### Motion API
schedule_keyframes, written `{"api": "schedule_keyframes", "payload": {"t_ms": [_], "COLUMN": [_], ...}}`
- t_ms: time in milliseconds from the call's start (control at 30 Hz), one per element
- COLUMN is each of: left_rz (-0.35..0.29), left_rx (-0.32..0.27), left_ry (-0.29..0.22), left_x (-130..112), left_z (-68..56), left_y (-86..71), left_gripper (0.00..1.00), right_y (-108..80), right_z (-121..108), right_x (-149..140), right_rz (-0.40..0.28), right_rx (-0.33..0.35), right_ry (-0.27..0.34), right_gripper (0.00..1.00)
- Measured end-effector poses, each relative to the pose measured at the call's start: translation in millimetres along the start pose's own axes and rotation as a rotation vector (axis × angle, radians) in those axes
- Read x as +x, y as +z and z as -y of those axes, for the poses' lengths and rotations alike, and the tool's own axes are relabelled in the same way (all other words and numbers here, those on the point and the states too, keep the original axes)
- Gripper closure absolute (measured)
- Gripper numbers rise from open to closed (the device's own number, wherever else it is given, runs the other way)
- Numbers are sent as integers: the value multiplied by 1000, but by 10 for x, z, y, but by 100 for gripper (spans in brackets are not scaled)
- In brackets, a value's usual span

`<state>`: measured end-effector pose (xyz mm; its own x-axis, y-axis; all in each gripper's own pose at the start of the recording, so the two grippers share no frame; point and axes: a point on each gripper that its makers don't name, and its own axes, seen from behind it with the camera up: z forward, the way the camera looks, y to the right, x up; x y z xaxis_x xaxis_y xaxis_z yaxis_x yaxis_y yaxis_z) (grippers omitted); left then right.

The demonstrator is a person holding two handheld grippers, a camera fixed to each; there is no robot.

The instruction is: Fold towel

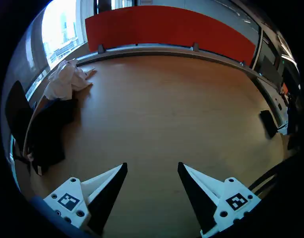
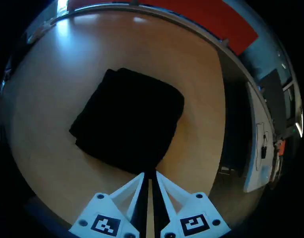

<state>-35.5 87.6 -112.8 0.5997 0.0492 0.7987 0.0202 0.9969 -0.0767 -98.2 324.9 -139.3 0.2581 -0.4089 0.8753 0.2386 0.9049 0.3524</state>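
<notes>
As towel (image 2: 128,119) lies folded, step: likely finishing.
Right tool (image 2: 150,173): nearly closed at towel's lower edge; grip unclear.
Left tool (image 1: 152,164): wide open, empty.
Next: probably release.

Black towel (image 2: 128,123), tan wood table (image 2: 44,99), red partition (image 1: 167,27), white cloth (image 1: 66,79), black-and-white square tags (image 1: 68,201)

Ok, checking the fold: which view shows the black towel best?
The right gripper view: the black towel lies folded, whole and centred. The left gripper view has dark cloth at the table edge, possibly another.
</notes>
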Motion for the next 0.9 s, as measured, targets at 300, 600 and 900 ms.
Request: {"api": "schedule_keyframes", "payload": {"t_ms": [300, 600, 900], "left_rz": [1, 3, -1], "left_rx": [5, 5, -1], "left_ry": [-2, -1, -7], "left_x": [-13, -21, -2], "left_z": [20, 29, 23], "left_y": [-10, -10, 2], "left_gripper": [6, 6, 6], "right_y": [40, -19, -94], "right_z": [11, -13, -7], "right_x": [-34, -90, -124], "right_rz": [10, 11, 10], "right_rx": [-7, -13, -9], "right_ry": [18, 28, 46], "right_gripper": [84, 61, 12]}}
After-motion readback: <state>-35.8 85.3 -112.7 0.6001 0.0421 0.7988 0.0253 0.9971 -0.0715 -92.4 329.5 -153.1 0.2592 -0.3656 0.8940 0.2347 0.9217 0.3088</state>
